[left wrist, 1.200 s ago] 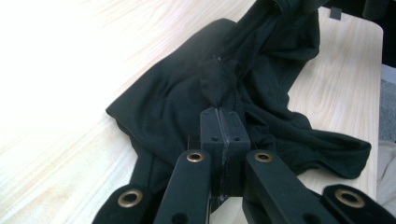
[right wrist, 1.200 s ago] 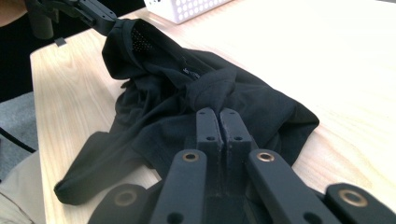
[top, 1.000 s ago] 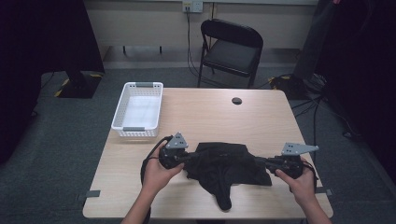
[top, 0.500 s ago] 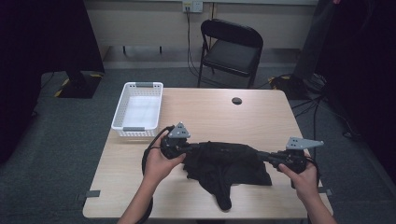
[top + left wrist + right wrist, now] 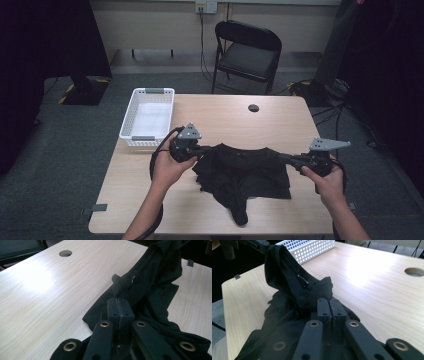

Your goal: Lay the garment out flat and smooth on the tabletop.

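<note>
Black shirt (image 5: 242, 172) is bunched up on the near half of the table (image 5: 280, 120), one bit dangling toward the near edge. Its top edge is stretched left to right between the two tools. Left gripper (image 5: 205, 148) has its jaws clamped tight on the left end, right gripper (image 5: 286, 158) is pinched onto the right end, so the long axis runs straight from one to the other. Compared with a second ago, both hands have pulled further apart and that edge looks tauter. Farther off, a white basket (image 5: 147, 117) sits at the left, and a folding chair (image 5: 247, 50) behind the table.
</note>
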`<state>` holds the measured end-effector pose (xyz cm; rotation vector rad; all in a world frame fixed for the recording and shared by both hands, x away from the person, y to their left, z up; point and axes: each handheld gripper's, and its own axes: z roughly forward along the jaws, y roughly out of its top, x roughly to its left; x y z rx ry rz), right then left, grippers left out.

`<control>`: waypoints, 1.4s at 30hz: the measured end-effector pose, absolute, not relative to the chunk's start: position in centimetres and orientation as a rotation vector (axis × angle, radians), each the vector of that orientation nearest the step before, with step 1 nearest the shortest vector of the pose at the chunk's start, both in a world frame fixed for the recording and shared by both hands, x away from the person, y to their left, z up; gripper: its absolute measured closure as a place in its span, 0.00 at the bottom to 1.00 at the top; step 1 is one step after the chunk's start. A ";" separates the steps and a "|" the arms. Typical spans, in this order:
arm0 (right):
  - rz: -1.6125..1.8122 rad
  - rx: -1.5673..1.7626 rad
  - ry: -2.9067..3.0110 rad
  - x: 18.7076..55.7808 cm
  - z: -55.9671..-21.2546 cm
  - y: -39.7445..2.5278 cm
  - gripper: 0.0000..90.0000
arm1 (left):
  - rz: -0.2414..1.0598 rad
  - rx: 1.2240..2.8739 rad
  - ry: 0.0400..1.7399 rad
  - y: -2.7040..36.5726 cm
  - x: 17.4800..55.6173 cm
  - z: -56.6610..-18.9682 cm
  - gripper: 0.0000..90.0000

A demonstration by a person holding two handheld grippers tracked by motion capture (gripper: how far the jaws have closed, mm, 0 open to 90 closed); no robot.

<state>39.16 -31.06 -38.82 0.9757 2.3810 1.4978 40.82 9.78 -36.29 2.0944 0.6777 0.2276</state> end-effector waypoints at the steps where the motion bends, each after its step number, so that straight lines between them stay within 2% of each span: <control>1: 1.498 0.973 2.378 39.3 -38.6 -31.1 0.97 | 0.234 2.095 0.678 9.8 40.9 -36.2 1.00; 13: 1.469 0.984 2.345 41.1 -36.5 -31.2 0.97 | 0.253 2.102 0.686 9.4 42.1 -35.1 1.00; 34: 1.479 1.011 2.303 43.4 -35.0 -31.3 0.97 | 0.294 2.109 0.705 8.9 44.2 -33.2 1.00; 42: 1.445 1.013 2.270 46.1 -34.2 -31.4 0.98 | 0.297 2.134 0.746 9.1 47.3 -33.1 1.00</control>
